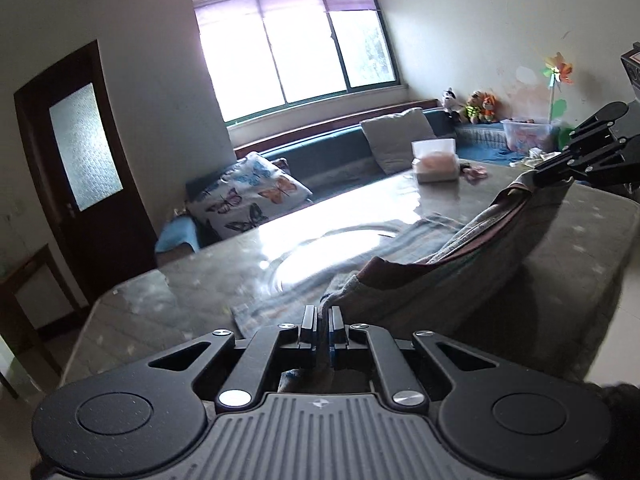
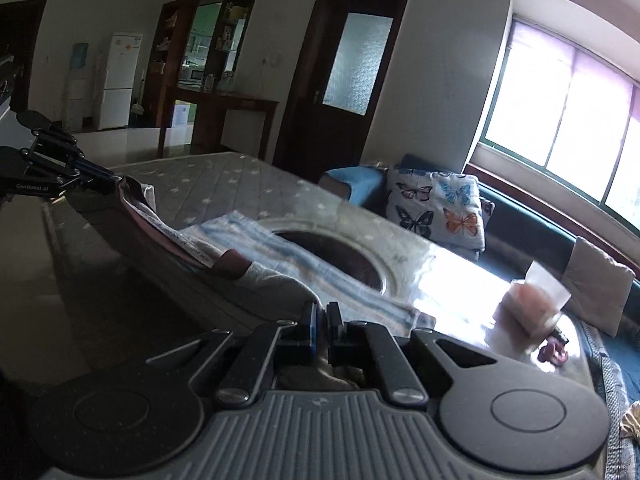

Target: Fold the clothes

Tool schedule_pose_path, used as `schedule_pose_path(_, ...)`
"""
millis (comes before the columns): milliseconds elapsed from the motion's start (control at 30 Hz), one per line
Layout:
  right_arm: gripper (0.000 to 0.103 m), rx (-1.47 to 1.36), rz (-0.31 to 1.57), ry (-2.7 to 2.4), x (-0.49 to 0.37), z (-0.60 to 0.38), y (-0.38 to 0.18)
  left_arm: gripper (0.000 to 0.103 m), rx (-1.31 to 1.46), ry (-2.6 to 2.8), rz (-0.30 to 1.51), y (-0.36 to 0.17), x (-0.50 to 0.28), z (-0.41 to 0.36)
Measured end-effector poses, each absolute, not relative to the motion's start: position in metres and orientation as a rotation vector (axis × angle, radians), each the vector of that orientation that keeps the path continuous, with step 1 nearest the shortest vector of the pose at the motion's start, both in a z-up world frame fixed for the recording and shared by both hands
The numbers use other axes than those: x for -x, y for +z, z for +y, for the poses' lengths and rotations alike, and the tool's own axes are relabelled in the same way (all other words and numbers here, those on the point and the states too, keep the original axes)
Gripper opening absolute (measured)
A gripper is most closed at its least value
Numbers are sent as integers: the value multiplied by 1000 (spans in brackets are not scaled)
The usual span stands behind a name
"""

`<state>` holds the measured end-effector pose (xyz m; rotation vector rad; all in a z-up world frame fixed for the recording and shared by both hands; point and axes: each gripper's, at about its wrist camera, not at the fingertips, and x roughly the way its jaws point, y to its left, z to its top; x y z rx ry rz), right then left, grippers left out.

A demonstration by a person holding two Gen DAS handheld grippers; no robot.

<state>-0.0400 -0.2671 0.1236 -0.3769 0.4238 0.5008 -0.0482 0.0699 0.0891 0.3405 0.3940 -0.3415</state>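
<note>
A grey garment (image 1: 460,264) with a dark red collar is held up over the near edge of the surface (image 1: 208,280). One end is pinched tight by the left hand-held gripper (image 1: 323,320), and the other end is pinched tight by the right hand-held gripper (image 2: 321,316). The cloth sags between them. A blue striped cloth (image 2: 280,252) is spread flat on the surface beneath it. A tissue box (image 1: 435,160) is seen near the far edge.

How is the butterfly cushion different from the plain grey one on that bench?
The white butterfly-print cushion carries blue, orange and dark butterflies; the plain grey cushion has no pattern. In the left wrist view the butterfly cushion sits at the bench's left end, the grey one further right, behind the tissue box. Both lean against the blue bench under the window.
</note>
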Motion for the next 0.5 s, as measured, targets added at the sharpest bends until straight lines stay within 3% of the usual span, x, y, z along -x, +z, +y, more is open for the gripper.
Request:
schedule_pose_path(333, 4, 381, 476, 460, -82, -246, 122, 5, -378, -342, 466, 84, -87, 68)
schedule_pose_path(500, 4, 379, 555, 432, -152, -237, 95, 5, -372, -354, 553, 61, -158, 64)
